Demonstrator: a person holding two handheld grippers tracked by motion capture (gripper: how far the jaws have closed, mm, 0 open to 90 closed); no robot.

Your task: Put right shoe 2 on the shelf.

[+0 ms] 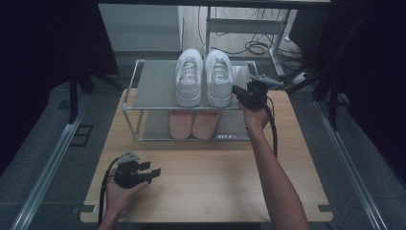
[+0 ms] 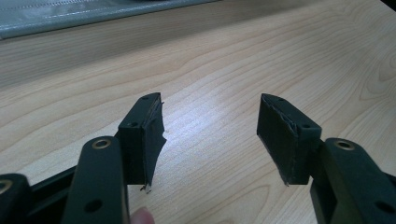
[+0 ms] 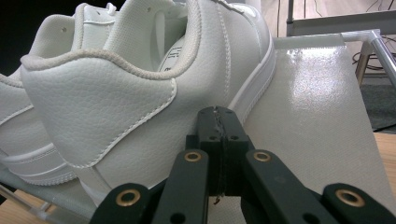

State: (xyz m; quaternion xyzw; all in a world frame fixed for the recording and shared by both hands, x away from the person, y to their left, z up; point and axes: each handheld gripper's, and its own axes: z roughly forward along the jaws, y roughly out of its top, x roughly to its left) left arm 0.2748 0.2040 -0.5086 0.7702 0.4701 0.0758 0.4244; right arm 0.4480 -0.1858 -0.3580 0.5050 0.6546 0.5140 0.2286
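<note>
The right white sneaker (image 1: 219, 76) stands beside its mate (image 1: 188, 76) on the top shelf of the rack (image 1: 148, 91). The right gripper (image 1: 238, 91) is held against its heel side with the fingers (image 3: 219, 140) closed together, nothing gripped. The left gripper (image 1: 154, 171) rests low over the worktop (image 1: 215, 172), fingers wide apart and empty. The shoe is judged light, its leather smooth and possibly slippery; the padded heel collar is recommended as the grip point.

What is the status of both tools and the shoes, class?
Left tool open over wooden table. Right tool shut, empty, at heel of right white leather sneaker on top shelf. Nothing in the way.
</note>
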